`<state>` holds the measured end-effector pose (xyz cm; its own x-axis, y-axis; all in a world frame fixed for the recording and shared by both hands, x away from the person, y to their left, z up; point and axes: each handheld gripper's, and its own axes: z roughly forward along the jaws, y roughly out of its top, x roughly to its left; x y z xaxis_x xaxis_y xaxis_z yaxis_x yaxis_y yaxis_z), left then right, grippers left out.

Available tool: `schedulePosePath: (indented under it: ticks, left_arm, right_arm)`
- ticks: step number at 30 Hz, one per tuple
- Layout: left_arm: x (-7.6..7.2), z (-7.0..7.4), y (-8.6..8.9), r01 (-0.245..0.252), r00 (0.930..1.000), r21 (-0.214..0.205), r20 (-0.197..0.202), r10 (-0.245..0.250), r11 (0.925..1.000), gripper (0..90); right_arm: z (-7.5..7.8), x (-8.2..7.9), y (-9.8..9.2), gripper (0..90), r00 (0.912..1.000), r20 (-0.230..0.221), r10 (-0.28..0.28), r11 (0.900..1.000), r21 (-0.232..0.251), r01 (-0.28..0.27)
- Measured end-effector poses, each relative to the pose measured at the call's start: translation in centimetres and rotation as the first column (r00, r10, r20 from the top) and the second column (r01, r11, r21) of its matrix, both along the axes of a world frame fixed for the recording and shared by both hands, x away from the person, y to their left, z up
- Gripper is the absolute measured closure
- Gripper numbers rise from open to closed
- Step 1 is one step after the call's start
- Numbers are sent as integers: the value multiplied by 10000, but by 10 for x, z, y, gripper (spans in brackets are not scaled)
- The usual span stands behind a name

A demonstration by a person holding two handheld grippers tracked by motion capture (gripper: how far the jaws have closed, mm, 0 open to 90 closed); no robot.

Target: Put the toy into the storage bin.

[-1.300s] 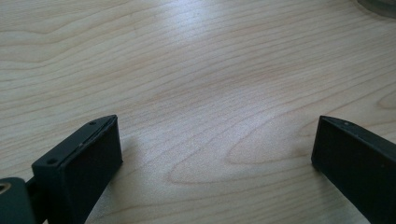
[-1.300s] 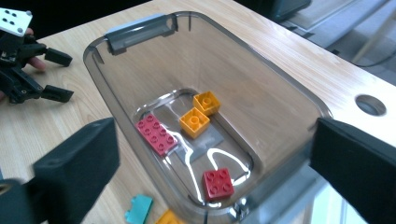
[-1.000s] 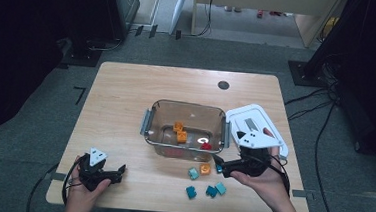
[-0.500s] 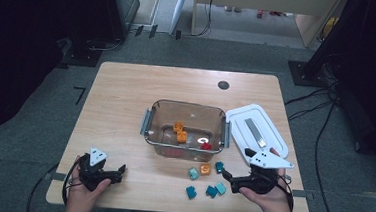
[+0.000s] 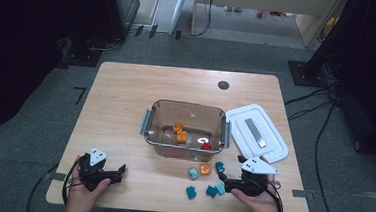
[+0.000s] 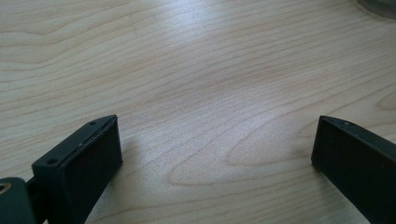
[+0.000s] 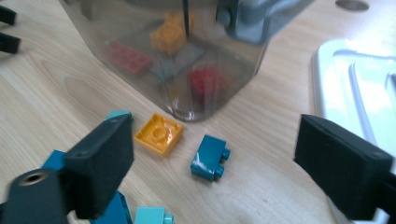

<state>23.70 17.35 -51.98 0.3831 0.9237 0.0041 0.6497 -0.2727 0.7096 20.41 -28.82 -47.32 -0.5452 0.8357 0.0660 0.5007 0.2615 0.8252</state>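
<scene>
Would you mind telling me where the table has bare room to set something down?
The far strip beyond the clear container and the whole left half above the left tool are bare. It is crowded between the container, white lid and right tool, where loose blocks lie.

Two black jaws of the left gripper rise from the bottom edge — one at about seven o'clock, the other at four o'clock — standing wide apart with nothing between them. Behind them lies the pale wooden table, its grain running across. A blurred greyish rim sits at one o'clock.
</scene>
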Motion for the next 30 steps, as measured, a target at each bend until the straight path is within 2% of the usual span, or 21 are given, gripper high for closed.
schedulePosePath:
  ticks: [5, 13, 25, 30]
  left_arm:
    - [0, 0, 0, 1, 10000, -5, -1, -1, 10000, 14]
    - [0, 0, 0, 1, 10000, -12, 2, -1, 10000, 15]
    - [0, 0, 0, 10, 10000, -11, 1, -10, 10000, 15]
    - [0, 0, 0, 12, 10000, -9, 0, -12, 10000, 15]
  right_arm:
    - [-13, 4, 4, 185, 9996, -241, -172, 9996, -215, 167]
    - [-29, 10, 6, 374, 9985, -393, -377, 9980, -520, 356]
    - [-39, 16, 16, 456, 9960, -776, -454, 9964, -746, 396]
    - [-43, 18, 18, 514, 9952, -810, -553, 9930, -1084, 464]
